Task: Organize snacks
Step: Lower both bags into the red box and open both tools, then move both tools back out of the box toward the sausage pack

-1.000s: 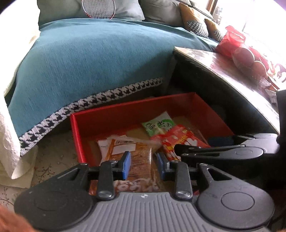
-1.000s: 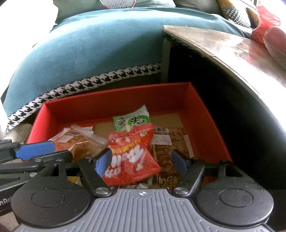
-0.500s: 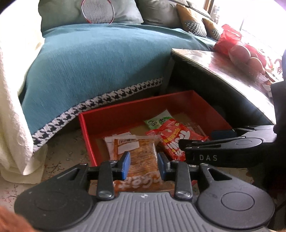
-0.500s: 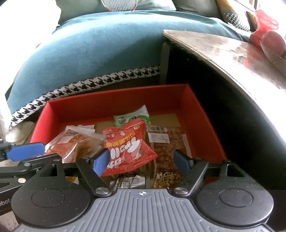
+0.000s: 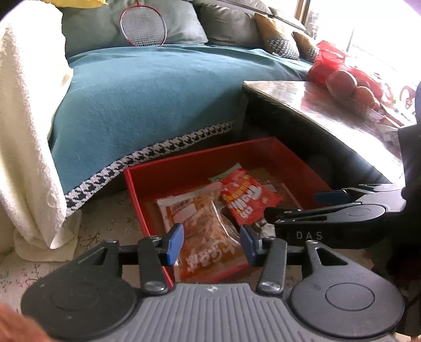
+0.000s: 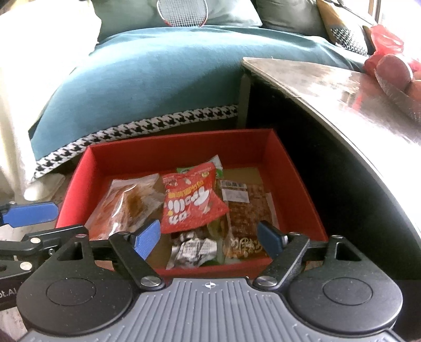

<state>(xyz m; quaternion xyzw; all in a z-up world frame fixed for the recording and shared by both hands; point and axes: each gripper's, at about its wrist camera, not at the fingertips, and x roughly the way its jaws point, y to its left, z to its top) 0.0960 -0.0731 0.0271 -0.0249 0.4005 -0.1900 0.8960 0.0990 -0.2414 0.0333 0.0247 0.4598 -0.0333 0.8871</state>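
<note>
A red box [image 5: 184,168] [image 6: 168,147] sits on the floor and holds several snack packets. An orange packet [image 5: 208,231] [image 6: 126,205] lies at its left. A red packet [image 5: 247,197] [image 6: 192,200] lies in the middle. A brown packet [image 6: 244,210] lies at the right, a green one [image 6: 217,161] behind, a crumpled silver wrapper [image 6: 192,247] in front. My left gripper [image 5: 211,240] is open and empty above the box's near edge, over the orange packet. My right gripper [image 6: 209,235] is open and empty above the box's near side; it also shows in the left wrist view [image 5: 329,207].
A teal blanket with a houndstooth hem [image 5: 158,92] covers the sofa behind the box. A dark table [image 6: 342,86] overhangs the box's right side, with a red bag of fruit [image 5: 339,76] on it. A white towel [image 5: 26,131] hangs at left. A racket [image 5: 143,25] leans on the cushions.
Both grippers have pulled back and up from the box. The left jaws have opened wider and the orange packet now lies free in the box. The red packet lies flat.
</note>
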